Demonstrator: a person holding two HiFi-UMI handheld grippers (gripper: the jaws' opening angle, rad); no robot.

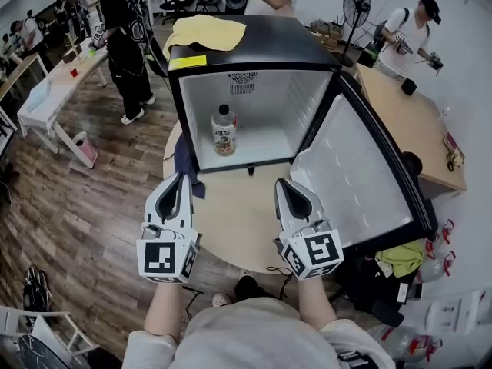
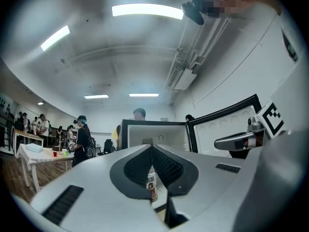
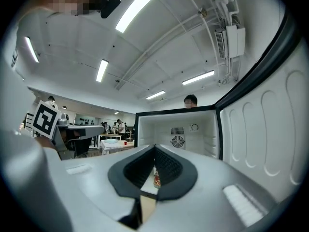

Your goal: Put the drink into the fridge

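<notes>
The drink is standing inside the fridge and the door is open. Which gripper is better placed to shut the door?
Probably the right. The right gripper is next to the open door, which hangs on that side; the left gripper is farther away. Both are shut and empty.

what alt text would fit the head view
A drink bottle stands inside the open fridge on a round table, its door swung to the right. In front, the left gripper and the right gripper are shut and empty.
</notes>
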